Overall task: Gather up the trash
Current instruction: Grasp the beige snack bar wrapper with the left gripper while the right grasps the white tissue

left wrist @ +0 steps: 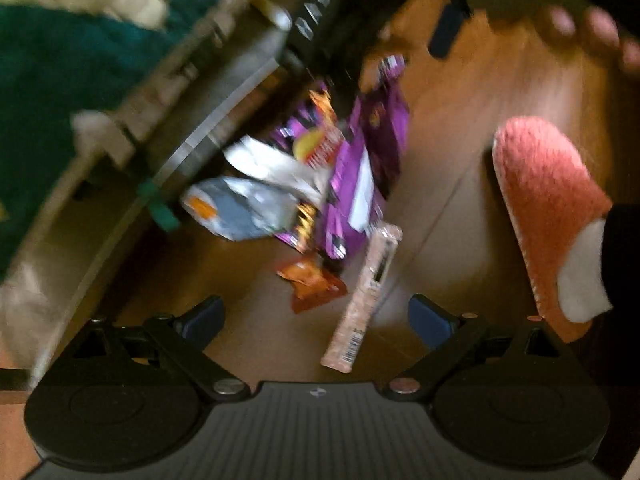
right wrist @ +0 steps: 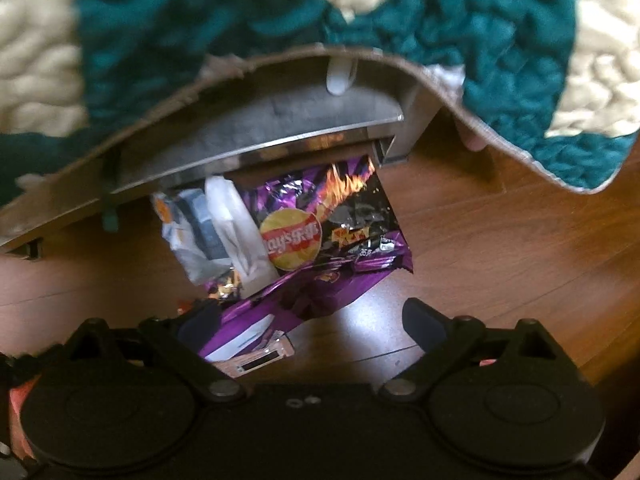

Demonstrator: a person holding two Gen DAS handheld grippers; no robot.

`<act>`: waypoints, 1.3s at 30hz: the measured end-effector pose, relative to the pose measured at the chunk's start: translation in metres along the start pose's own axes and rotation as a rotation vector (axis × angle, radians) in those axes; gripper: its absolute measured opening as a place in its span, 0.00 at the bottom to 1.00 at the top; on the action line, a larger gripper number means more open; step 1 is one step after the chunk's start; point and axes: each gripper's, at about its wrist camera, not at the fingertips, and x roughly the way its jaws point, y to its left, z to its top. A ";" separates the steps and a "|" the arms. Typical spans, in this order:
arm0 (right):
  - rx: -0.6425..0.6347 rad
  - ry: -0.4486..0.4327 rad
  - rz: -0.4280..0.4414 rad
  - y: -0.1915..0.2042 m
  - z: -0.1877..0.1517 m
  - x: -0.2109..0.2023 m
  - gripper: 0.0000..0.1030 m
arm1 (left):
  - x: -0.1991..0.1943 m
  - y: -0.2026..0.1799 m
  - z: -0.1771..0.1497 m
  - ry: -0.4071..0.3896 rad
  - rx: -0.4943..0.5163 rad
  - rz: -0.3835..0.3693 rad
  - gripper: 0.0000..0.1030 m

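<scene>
Snack wrappers lie in a pile on the wooden floor beside a low metal frame. In the left wrist view I see a purple chip bag [left wrist: 352, 160], a white and grey wrapper [left wrist: 240, 204], a small orange wrapper [left wrist: 312, 284] and a long pink wrapper [left wrist: 360, 300]. My left gripper [left wrist: 316, 320] is open above the pink and orange wrappers and touches neither. In the right wrist view, the purple chip bag [right wrist: 320, 232], a white bag [right wrist: 236, 224] and the pink wrapper [right wrist: 256, 360] lie below my open right gripper [right wrist: 312, 322]. Nothing is held.
A teal and cream knitted blanket [right wrist: 200, 20] hangs over the metal frame [right wrist: 280, 144], which partly covers the pile. A person's foot in an orange slipper [left wrist: 548, 216] stands on the floor right of the wrappers. A dark blurred shape [left wrist: 328, 20] crosses the top of the left view.
</scene>
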 end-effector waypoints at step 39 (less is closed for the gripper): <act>-0.392 0.065 0.188 0.030 0.038 0.028 0.56 | 0.097 -0.026 -0.028 0.119 0.061 0.000 0.21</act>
